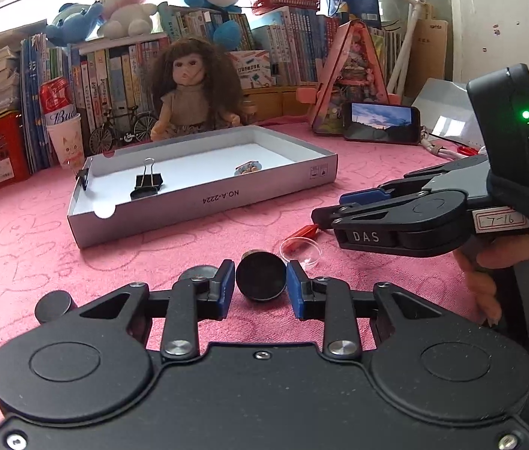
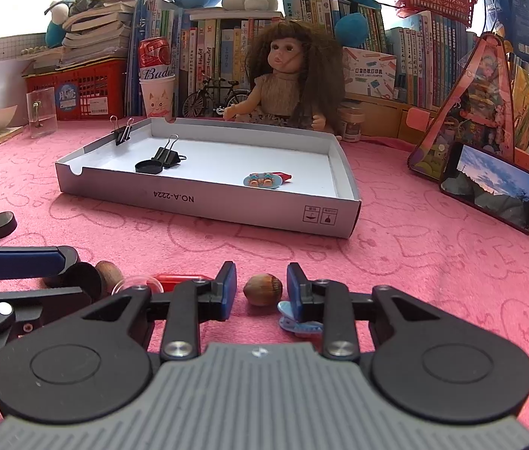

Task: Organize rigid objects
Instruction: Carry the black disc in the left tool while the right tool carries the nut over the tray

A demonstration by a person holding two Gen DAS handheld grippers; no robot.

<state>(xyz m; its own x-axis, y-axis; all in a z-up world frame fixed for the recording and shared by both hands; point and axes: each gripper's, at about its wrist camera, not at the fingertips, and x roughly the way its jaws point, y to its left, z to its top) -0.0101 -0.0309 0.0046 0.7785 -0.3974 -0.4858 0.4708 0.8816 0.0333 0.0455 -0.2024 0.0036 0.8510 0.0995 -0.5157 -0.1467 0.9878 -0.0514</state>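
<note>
Left gripper low over pink cloth, jaws apart around black disc, pads just beside, contact unclear. Right gripper jaws apart flanking brown nut, not touching. Grey tray beyond, holding binder clip, black lid, small toy.

Both wrist views low, near, facing tray.
</note>
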